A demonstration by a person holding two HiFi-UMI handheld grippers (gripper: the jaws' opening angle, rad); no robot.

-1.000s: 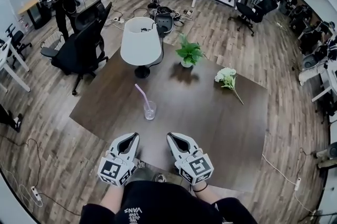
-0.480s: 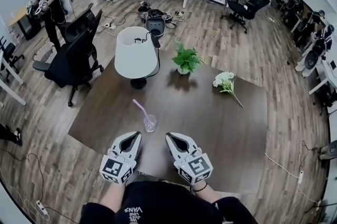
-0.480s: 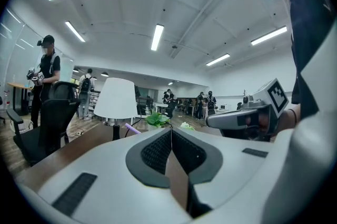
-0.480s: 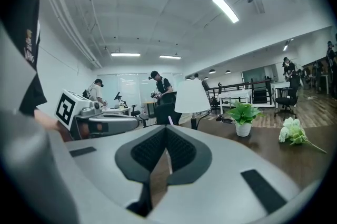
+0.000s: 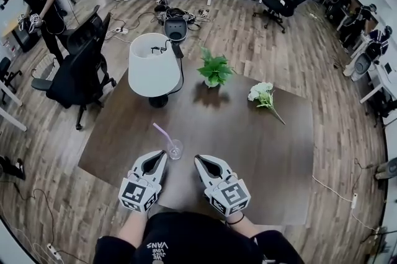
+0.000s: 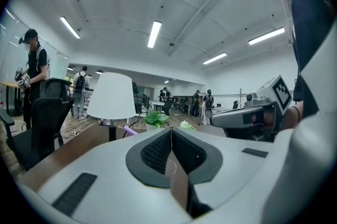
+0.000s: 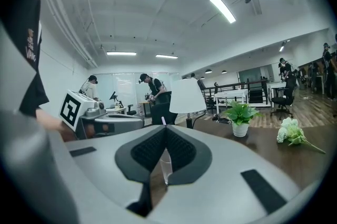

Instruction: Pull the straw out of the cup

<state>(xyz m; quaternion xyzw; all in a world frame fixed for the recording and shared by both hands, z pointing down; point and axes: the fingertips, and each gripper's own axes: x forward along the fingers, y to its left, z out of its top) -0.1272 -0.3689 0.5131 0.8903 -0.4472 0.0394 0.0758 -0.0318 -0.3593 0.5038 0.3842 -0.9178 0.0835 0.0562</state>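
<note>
A dark brown table [image 5: 248,132] stands on wood-plank flooring in an open office, with a black chair [image 5: 77,67] off its far left corner.

In the head view, a white lamp [image 5: 151,64], a potted plant [image 5: 214,69] and a spray of white flowers [image 5: 263,92] sit along the far half of the table. The clear cup [image 5: 175,149] stands near the near edge, and the purple straw [image 5: 162,133] in it leans to the left. Both forearms reach forward side by side from the person's body. The left gripper [image 5: 162,154] and the right gripper [image 5: 198,159] lie low over the near edge, pointing away and angled slightly toward each other. The cup is just beyond and between their tips, closer to the left one. A second ago the cup stood well beyond both tips; both grippers have closed in on it since, and the straw is still inside.

In the left gripper view, the left gripper [image 6: 171,130] has its jaws pressed together with nothing held. The cup's rim [image 6: 171,168] shows past them, the straw [image 6: 130,130] pokes up at left, and the right gripper [image 6: 247,116] is alongside.

In the right gripper view, the right gripper [image 7: 165,127] also has its jaws together and empty. The cup [image 7: 166,165] shows beyond them, and the straw's tip [image 7: 163,120] shows above.
</note>
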